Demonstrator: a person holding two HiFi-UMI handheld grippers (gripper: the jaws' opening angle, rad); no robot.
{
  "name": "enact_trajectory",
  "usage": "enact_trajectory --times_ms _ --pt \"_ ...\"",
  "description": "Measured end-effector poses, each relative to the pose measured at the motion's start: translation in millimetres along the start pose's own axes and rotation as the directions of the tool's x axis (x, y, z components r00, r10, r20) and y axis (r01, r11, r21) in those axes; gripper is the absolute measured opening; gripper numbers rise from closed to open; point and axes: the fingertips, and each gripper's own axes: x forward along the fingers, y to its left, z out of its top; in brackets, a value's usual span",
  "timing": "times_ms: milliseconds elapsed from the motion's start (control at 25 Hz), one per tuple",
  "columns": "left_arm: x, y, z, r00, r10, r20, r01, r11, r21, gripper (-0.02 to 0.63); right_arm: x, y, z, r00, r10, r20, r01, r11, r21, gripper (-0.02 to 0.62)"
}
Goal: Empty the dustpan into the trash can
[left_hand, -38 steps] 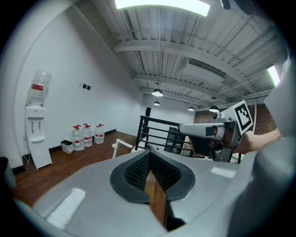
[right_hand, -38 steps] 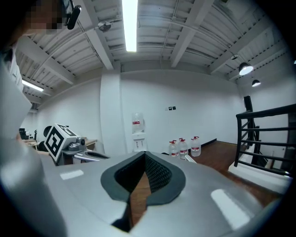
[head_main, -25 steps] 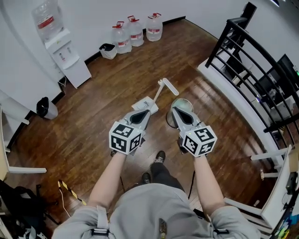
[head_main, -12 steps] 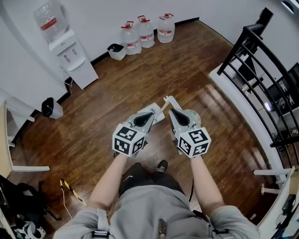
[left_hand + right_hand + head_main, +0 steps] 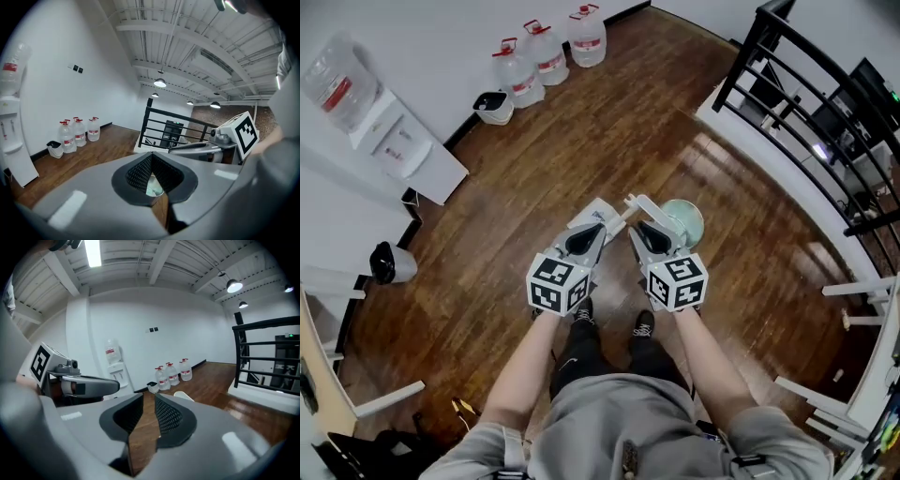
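The dustpan (image 5: 601, 209) lies on the floor (image 5: 581, 131) at the grippers' 12 o'clock, with the trash can (image 5: 684, 221) at 1 o'clock, and since the left gripper (image 5: 596, 228) is pressed together and the right gripper (image 5: 637, 228) is just parting on nothing, so slim a gap could glance off the handle (image 5: 645, 206) and spill it.

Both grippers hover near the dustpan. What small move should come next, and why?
Probably open the right gripper wider and ease it forward onto the dustpan handle. Its fingers have just been opening, a narrow gap so far with nothing between them, and the handle lies just ahead, beside the trash can. The dustpan lies on the floor, ungripped.
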Motion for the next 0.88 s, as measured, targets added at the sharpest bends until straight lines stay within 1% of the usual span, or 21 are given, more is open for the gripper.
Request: enact_trajectory --times_ms 120,200,320,400,440,560,640,880 --pt "14 15 -9 0.997 -0.063 -0.04 0.063 0.998 0.012 0.006 23 -16 -19 0.995 -0.092 -0.042 0.095 0.993 0.069 0.092" --pt "22 24 -16 0.993 -0.098 -0.069 0.099 0.995 0.012 0.006 38 -29 -28 0.986 -0.159 -0.055 0.165 0.979 0.123 0.117" --pt "31 39 -29 0.985 -0.132 -0.108 0.133 0.991 0.002 0.006 59 -51 -45 0.962 -0.263 -0.077 0.273 0.942 0.197 0.137" --pt "36 49 -37 0.981 -0.144 -0.13 0.145 0.989 -0.003 0.006 69 -64 -58 0.942 -0.322 -0.098 0.336 0.914 0.228 0.158" --pt "39 53 -39 0.98 -0.147 -0.137 0.147 0.989 -0.005 0.006 73 -71 -63 0.932 -0.347 -0.107 0.362 0.901 0.24 0.182" --pt "47 64 -40 0.977 -0.155 -0.143 0.155 0.988 -0.012 0.006 85 -87 -69 0.907 -0.405 -0.114 0.421 0.867 0.267 0.26" --pt "51 70 -41 0.976 -0.162 -0.147 0.16 0.987 -0.019 0.006 95 -96 -68 0.894 -0.433 -0.113 0.447 0.852 0.272 0.282" --pt "51 77 -50 0.969 -0.182 -0.167 0.176 0.983 -0.053 0.006 121 -123 -61 0.856 -0.506 -0.104 0.513 0.808 0.289 0.29"
